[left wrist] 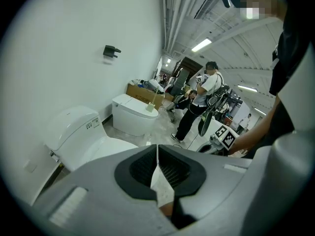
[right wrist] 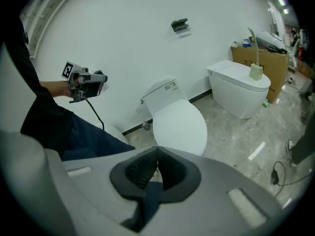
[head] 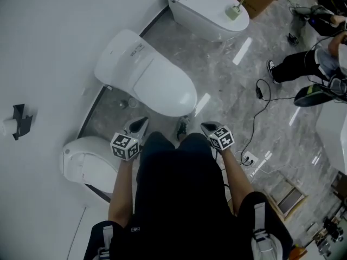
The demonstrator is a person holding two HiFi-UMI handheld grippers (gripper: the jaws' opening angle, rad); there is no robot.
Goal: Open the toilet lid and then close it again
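Head view: white toilet (head: 116, 64) against the white wall (head: 54, 37), straight ahead of the person, with one toilet on either side along the wall. Its toilet lid (head: 162, 88) lies flat down over the bowl: smooth, glossy, oval, no gap seen at the front edge. The boxy rear unit (head: 122, 50) behind it carries a small label (head: 138, 49), print too small to read.

The left gripper (head: 138, 125) and right gripper (head: 209, 128) sit near the bowl's front rim, clear of it. In each gripper's own view the jaws are pressed together, with nothing between them.

The toilet's base is hidden under the bowl. The nearer toilet (head: 87, 161) is partly covered by the person's left arm. Dark clothing blocks the floor (head: 244, 91) below the grippers. A bystander (head: 303, 64) is cut off at the right edge.
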